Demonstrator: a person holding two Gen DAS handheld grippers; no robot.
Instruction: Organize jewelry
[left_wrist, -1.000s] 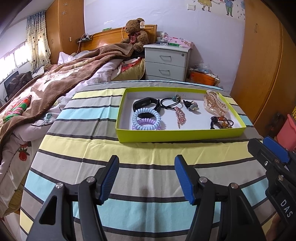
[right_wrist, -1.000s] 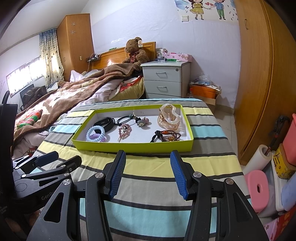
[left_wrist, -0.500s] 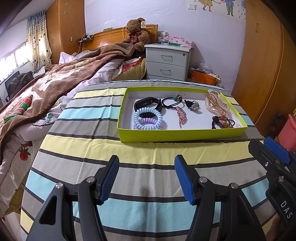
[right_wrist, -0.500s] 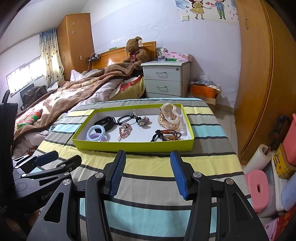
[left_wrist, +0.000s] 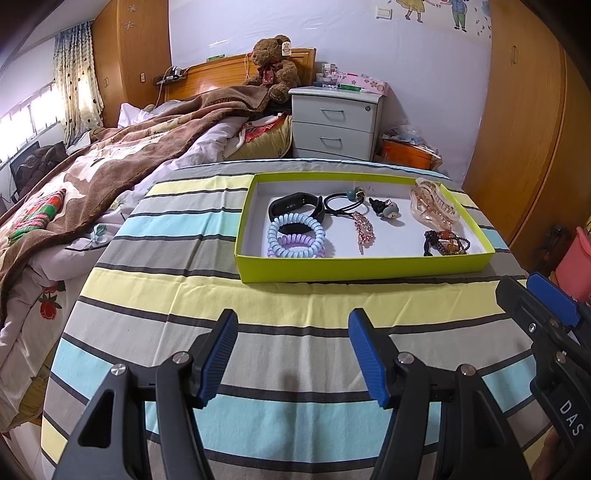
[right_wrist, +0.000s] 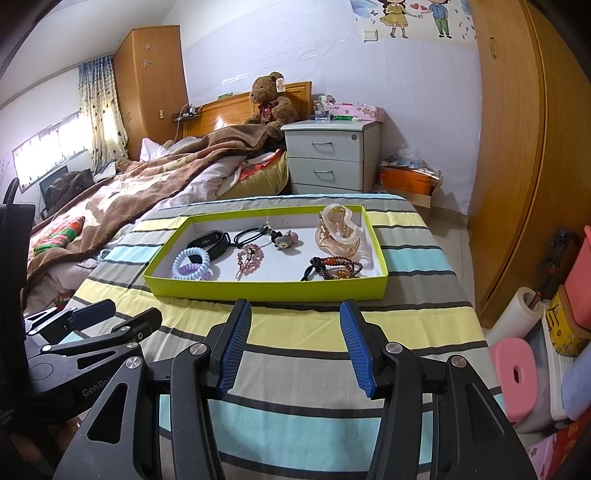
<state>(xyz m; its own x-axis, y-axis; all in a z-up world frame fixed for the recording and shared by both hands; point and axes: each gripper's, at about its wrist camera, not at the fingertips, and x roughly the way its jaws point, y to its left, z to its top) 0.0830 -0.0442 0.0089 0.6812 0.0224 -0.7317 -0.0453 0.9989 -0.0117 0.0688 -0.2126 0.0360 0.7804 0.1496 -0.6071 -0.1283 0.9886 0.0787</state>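
Note:
A lime-green tray (left_wrist: 362, 264) (right_wrist: 266, 290) sits on the striped tablecloth. It holds a black band (left_wrist: 295, 205), blue and purple spiral hair ties (left_wrist: 295, 240) (right_wrist: 190, 264), a black hair elastic (left_wrist: 341, 201), a pink beaded clip (left_wrist: 364, 229) (right_wrist: 249, 258), a grey-and-pink bobble (left_wrist: 386, 210), a clear pink claw clip (left_wrist: 436, 206) (right_wrist: 338, 230) and a beaded bracelet (left_wrist: 445, 242) (right_wrist: 334, 267). My left gripper (left_wrist: 291, 350) is open and empty, short of the tray. My right gripper (right_wrist: 295, 343) is open and empty, also short of the tray.
The striped tablecloth (left_wrist: 295, 295) spreads between the grippers and the tray. A bed with a brown blanket (left_wrist: 110, 162) lies left. A grey nightstand (left_wrist: 332, 125) stands behind; a wooden wardrobe (right_wrist: 517, 166) is right. A pink stool (right_wrist: 517, 376) and boxes sit low right.
Both views have drifted very slightly; the tray sits a touch further right in the left wrist view. Both grippers stay open and empty.

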